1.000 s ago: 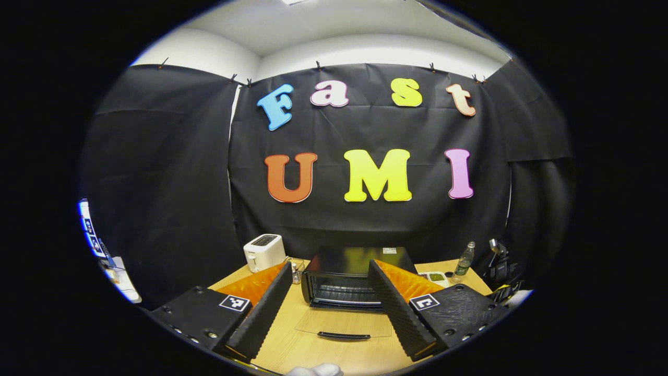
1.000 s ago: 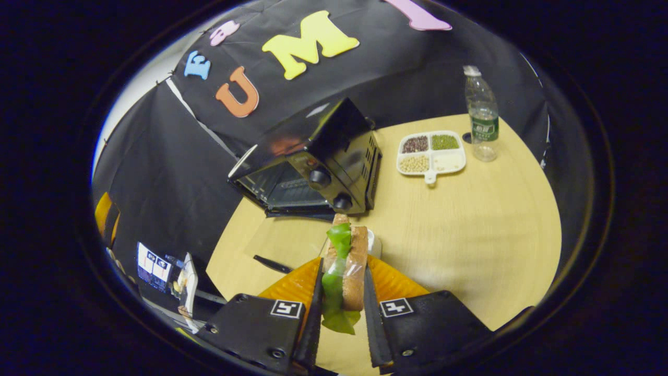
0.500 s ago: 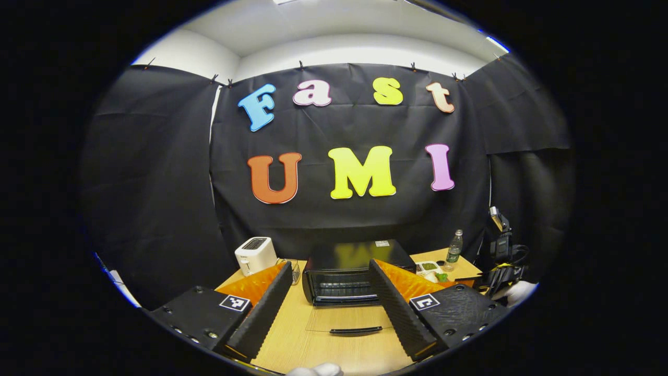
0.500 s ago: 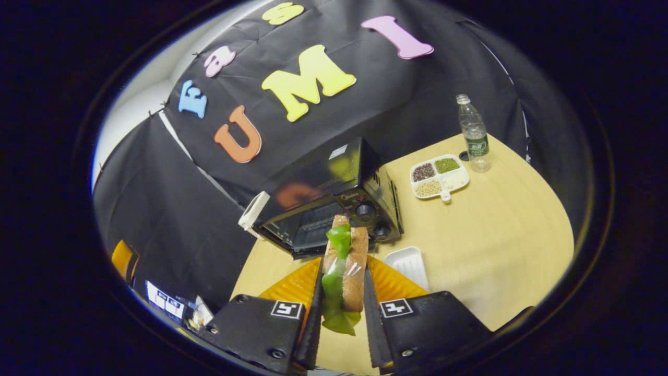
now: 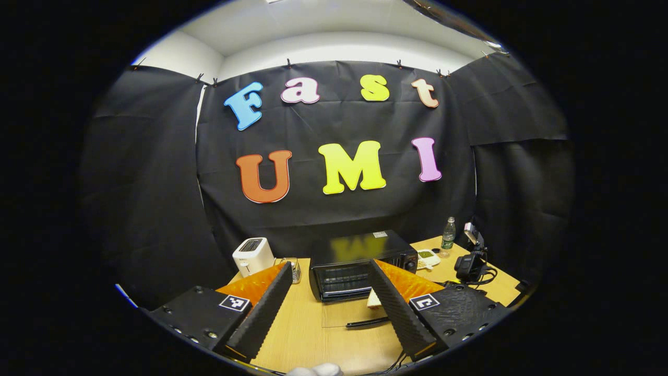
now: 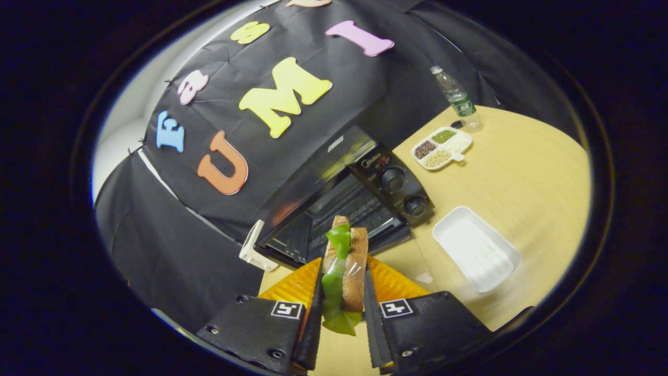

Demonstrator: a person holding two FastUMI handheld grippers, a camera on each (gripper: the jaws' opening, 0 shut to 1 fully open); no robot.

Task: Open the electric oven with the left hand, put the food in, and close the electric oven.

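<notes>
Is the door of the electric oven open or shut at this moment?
Open. The glass door lies folded down flat on the table, handle toward the camera, and the electric oven shows its wire rack inside.

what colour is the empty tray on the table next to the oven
White; the tray shows best in the right gripper view, right of the oven.

Cloth-walled test booth [image 5: 156, 183], wooden table [image 6: 522, 172].

A "Midea" brand mark on the oven [image 6: 365, 172] front panel
</notes>
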